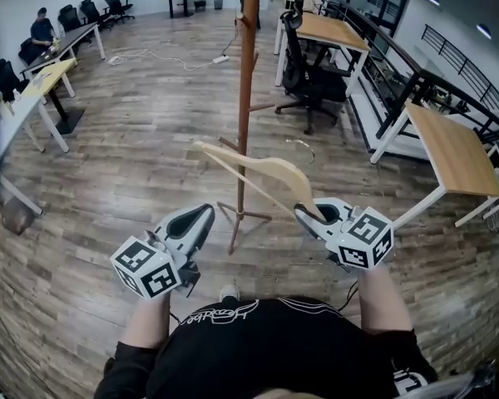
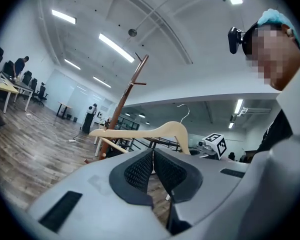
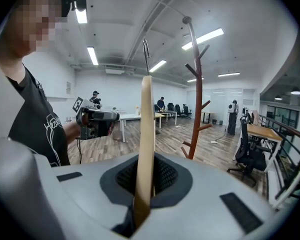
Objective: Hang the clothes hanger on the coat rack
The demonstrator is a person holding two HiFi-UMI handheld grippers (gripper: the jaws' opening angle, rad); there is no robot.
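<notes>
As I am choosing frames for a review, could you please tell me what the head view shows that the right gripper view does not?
Only the head view: the foot of the coat rack on the floor, and the marker cube on the right gripper. Only the right gripper view: the rack's top, the ceiling lights, and, close up, that gripper's jaws shut on the arm of the hanger. Both: the hanger, the rack's pole and the left gripper.
</notes>
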